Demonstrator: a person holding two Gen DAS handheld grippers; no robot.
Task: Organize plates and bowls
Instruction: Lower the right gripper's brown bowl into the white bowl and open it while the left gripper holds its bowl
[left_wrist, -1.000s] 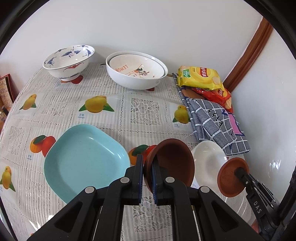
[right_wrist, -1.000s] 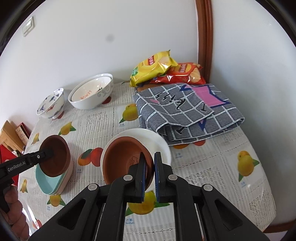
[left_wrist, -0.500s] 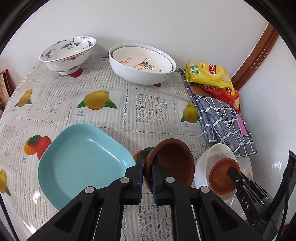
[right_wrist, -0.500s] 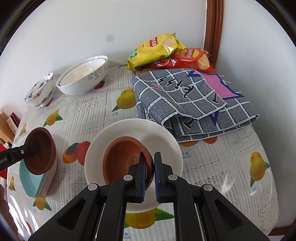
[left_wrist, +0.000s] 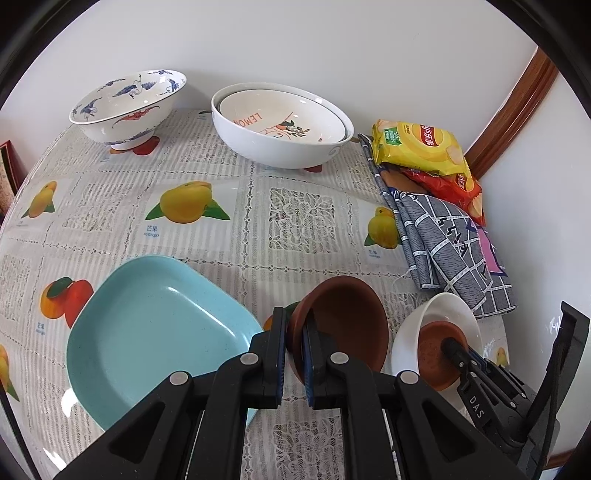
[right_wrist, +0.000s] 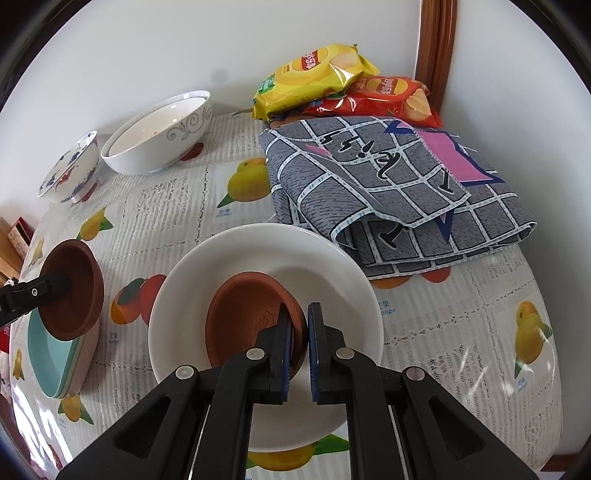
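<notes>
My left gripper (left_wrist: 294, 325) is shut on the rim of a dark brown bowl (left_wrist: 347, 321), held tilted just right of a light blue square plate (left_wrist: 147, 339). My right gripper (right_wrist: 299, 325) is shut on the rim of a terracotta saucer (right_wrist: 247, 317) that sits low inside a white plate (right_wrist: 325, 266). In the left wrist view the saucer (left_wrist: 432, 343) and white plate (left_wrist: 450, 310) show at the lower right. In the right wrist view the brown bowl (right_wrist: 74, 288) hangs over the blue plate stack (right_wrist: 48, 354).
A blue-patterned bowl (left_wrist: 125, 107) and two nested white bowls (left_wrist: 280, 125) stand at the back by the wall. A folded grey checked cloth (right_wrist: 399, 184) and chip bags (right_wrist: 314, 77) fill the back right corner. A fruit-print tablecloth (left_wrist: 295, 214) covers the table.
The right gripper has lowered the terracotta saucer down into the white plate. The left gripper has moved forward a little with the brown bowl.
</notes>
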